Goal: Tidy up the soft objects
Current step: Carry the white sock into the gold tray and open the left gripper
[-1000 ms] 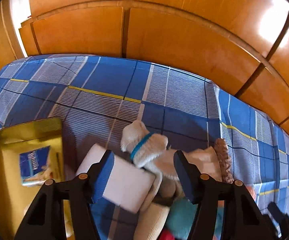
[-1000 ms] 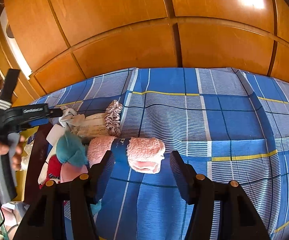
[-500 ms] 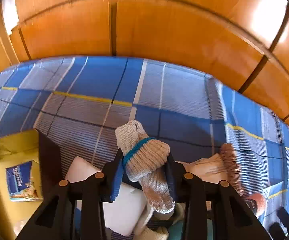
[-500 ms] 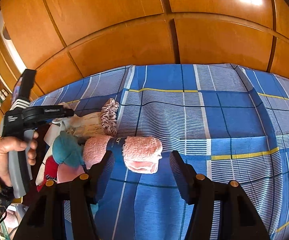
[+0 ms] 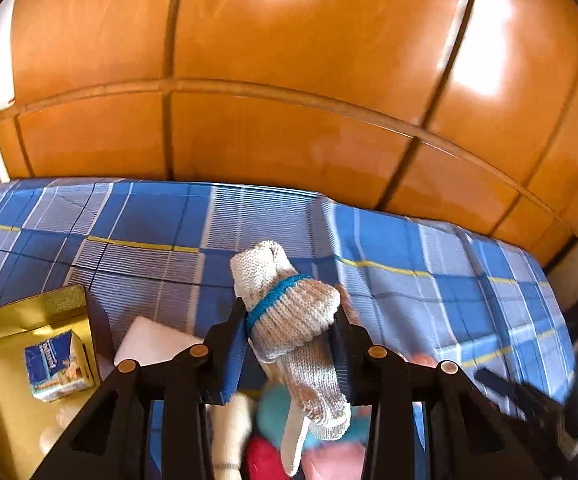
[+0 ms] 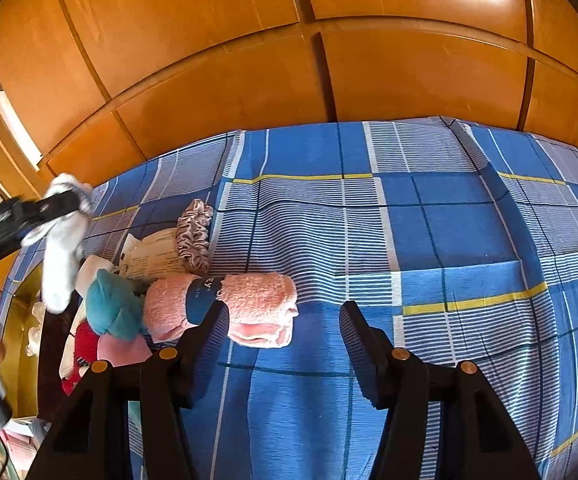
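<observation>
Left tool (image 5: pixel 289 336) is pinching a knitted sock bundle (image 5: pixel 289 316) between its blue pads, jaws clamped on the sock's thick cuffed part just below the teal band; the loose foot end is hanging down over the pile of soft things. Judging by the sag, the sock is light and limp, so a grip on the doubled-up cuff looks secure, though the dangling end may drag across anything passed closely. Right tool (image 6: pixel 285 320) is hovering with its jaws apart and empty, its left pad just beside the rolled pink towel (image 6: pixel 225 304), which is lying on the blue plaid bed (image 6: pixel 449 240). That towel, wrapped by a dark paper sleeve, looks plump and springy; taking it across the roll near the sleeve should keep it from unrolling. Beside the towel are lying a teal soft item (image 6: pixel 113 304), a satin scrunchie (image 6: pixel 195 234) and a paper packet (image 6: pixel 153 256). Left of the sock, a gold box (image 5: pixel 21 360) is sitting open with a small carton (image 5: pixel 59 364) inside. Right of the towel, the bed is offering open room; the wooden wardrobe (image 6: pixel 329 60) is bounding the far edge.
</observation>
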Motion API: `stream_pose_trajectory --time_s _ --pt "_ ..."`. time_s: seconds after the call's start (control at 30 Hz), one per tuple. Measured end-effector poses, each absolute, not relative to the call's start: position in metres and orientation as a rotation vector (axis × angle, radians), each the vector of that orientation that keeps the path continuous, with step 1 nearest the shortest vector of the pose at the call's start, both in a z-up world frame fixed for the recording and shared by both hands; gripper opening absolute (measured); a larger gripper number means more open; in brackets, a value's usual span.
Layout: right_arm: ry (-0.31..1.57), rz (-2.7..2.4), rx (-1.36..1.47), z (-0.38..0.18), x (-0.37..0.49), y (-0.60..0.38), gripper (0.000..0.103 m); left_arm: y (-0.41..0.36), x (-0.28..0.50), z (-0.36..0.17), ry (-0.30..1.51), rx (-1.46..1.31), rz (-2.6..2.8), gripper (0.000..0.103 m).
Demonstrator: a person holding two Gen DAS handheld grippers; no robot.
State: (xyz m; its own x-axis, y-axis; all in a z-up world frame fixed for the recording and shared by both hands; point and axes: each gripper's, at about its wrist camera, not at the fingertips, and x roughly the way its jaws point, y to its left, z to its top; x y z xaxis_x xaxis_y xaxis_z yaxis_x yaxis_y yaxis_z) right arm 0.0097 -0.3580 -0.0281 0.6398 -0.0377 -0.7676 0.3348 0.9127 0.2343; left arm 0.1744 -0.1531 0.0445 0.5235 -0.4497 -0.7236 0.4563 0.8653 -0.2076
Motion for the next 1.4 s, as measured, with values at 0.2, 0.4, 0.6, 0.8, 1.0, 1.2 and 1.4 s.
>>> stream_pose_trajectory --time_s 0.2,0.4,0.6,0.8,1.0,1.2,1.4 --pt "0.839 -0.258 0.415 -0.026 0.005 -0.371 0.058 -0.144 0.126 0.045 0.851 0.052 -0.591 0.039" --pt "0.863 -0.273 0.458 -0.034 0.005 -0.38 0.058 -0.117 0.082 0.04 0.859 0.062 -0.597 0.039" --pt "0.88 -0.1 0.425 -0.033 0.011 -0.352 0.058 -0.074 0.049 0.035 0.875 0.047 -0.562 0.039" --pt "0.891 0.022 0.305 -0.034 0.013 -0.311 0.058 -0.025 0.035 0.033 0.886 -0.027 -0.477 0.039" --pt "0.877 0.128 0.255 -0.028 0.011 -0.281 0.052 0.009 0.033 0.033 0.879 -0.079 -0.409 0.039" --pt "0.888 0.201 0.189 -0.019 0.012 -0.245 0.043 0.026 0.035 0.032 0.879 -0.113 -0.381 0.039" --pt "0.899 0.274 0.179 -0.012 0.032 -0.205 0.039 0.039 0.035 0.032 0.871 -0.138 -0.37 0.039"
